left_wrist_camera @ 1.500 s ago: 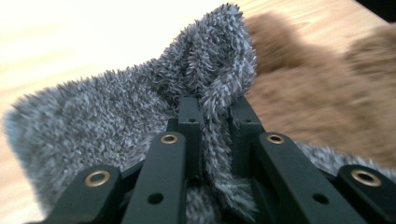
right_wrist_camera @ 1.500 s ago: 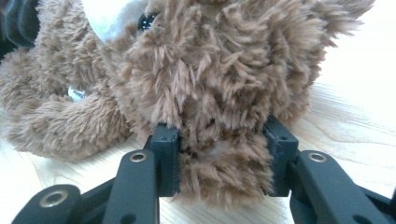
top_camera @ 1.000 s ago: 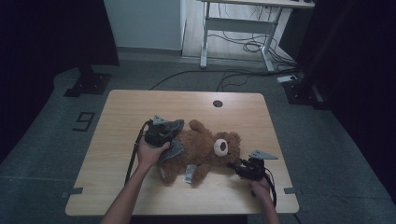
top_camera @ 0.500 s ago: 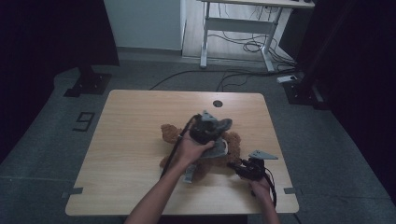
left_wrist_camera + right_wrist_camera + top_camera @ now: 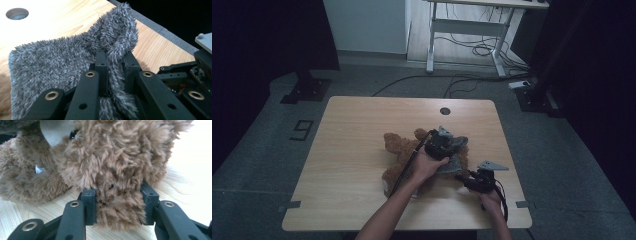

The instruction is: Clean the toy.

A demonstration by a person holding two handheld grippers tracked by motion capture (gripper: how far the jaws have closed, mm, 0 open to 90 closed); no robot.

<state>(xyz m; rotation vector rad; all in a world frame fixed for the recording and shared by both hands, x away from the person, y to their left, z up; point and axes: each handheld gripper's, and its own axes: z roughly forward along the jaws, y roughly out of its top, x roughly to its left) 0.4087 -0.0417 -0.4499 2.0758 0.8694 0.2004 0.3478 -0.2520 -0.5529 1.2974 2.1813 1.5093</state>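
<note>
High view – bear: the brown teddy bear (image 5: 399,160) is lying on the wooden surface (image 5: 352,125), a bit right of the middle and toward my edge.
High view – cloth: there's a grey fuzzy cloth (image 5: 456,159) draped over the bear's right end, just under my left hand.
High view – left hand-held gripper (image 5: 443,146): it's over the bear's right part, with my forearm coming in diagonally from the bottom and its black cable running down along the bear.
High view – right hand-held gripper (image 5: 468,181): sits near the front-right of the surface, right up against the bear, grey three-cornered plate on top. Can't really read the jaws from up here, too small.
High view – other stuff: a round cable hole (image 5: 445,111) sits near the far edge of the surface.

Left gripper view – left hand-held gripper (image 5: 115,58): jaws pinched nearly together on a raised fold of the grey cloth (image 5: 57,67), with pile bunched up between the pads.
Left gripper view – surroundings: the rest of the cloth spreads out left, lit-up wood behind it, and the cable hole (image 5: 17,13) is top left. My other gripper shows at the right edge.

Right gripper view – right hand-held gripper (image 5: 119,195): jaws clamped on a thick lump of the bear's brown fur (image 5: 117,162), both pads pressing into it.
Right gripper view – bear: it's resting on the wood; a pale muzzle and a dark eye peek out top left.
</note>
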